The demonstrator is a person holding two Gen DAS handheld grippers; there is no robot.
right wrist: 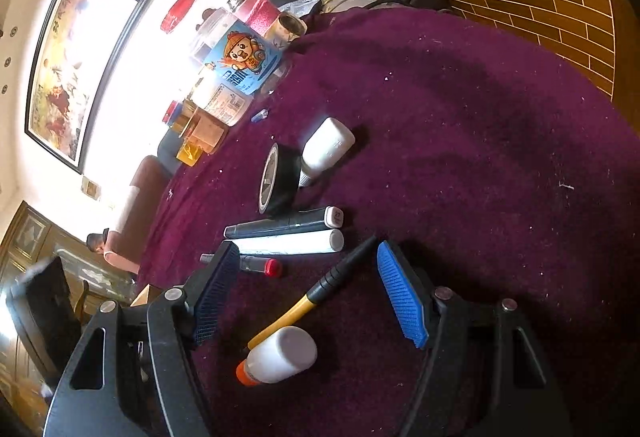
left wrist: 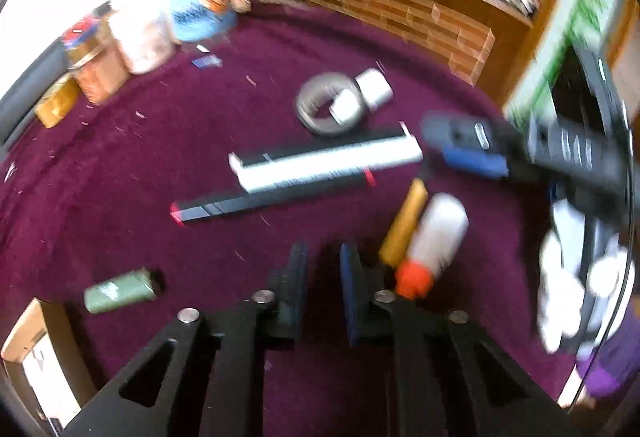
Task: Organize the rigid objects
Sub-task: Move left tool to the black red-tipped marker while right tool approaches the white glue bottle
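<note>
The right tool hangs low over the maroon cloth surface with its fingers spread wide and nothing between the pads. Directly inside that gap lie a yellow-barrelled pen with a black grip and tip, and beside it, nearer the camera, a small white bottle with an orange cap; the two look to be touching or nearly so.

The left tool has its fingers close together but with a slim gap, and it holds nothing; its view is smeared by motion.

Judging from the spread fingers, the step in hand is picking up the pen or the bottle. To do it well, the right tool should centre on one item only, so the pads do not pinch both. A grip across the pen's barrel would probably hold better than one along it, and the round bottle may roll if nudged.

Farther out, three markers lie side by side: a red-capped marker, a white marker and a dark grey marker. Beyond them a roll of black tape stands on edge against a white squeeze bottle. Off to the left tool's side lies a green cylinder.

Jars and packets crowd the far edge.
</note>
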